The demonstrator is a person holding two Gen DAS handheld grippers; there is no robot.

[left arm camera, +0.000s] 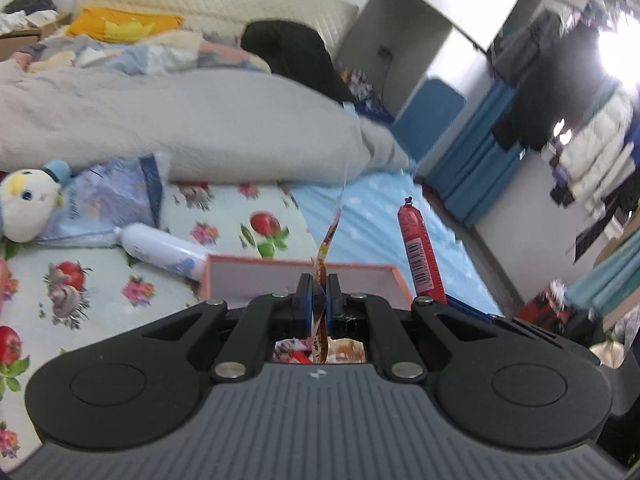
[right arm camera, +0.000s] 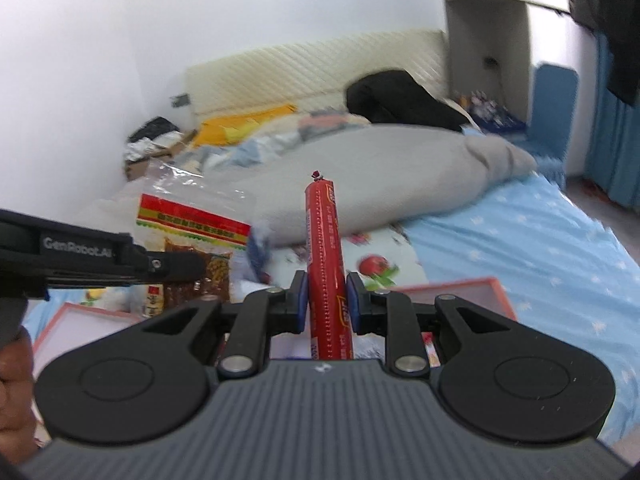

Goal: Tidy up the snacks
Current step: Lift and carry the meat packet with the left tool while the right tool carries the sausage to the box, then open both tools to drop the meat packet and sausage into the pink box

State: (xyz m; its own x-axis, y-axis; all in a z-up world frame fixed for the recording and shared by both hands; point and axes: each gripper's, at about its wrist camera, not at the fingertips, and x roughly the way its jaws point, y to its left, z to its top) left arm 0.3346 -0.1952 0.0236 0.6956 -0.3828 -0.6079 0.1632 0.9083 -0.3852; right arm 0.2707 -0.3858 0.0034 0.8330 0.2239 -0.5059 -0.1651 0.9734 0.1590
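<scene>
"GenRobot.AI" left gripper (right arm camera: 176,266) on clear snack bag (right arm camera: 192,232)

The sausage (right arm camera: 326,264) wears glossy red plastic film. The snack packet (right arm camera: 192,224) is shiny clear plastic. The grey duvet (left arm camera: 180,120) is matt cloth.

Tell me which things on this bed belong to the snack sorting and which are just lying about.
Job:
- red plastic-wrapped sausage stick, clamped in right gripper
- clear flat snack packet with red-and-yellow label, pinched in left gripper
- shallow pink cardboard box

Lying about:
- white plush toy
- white tube
- grey duvet
- black garment
</scene>
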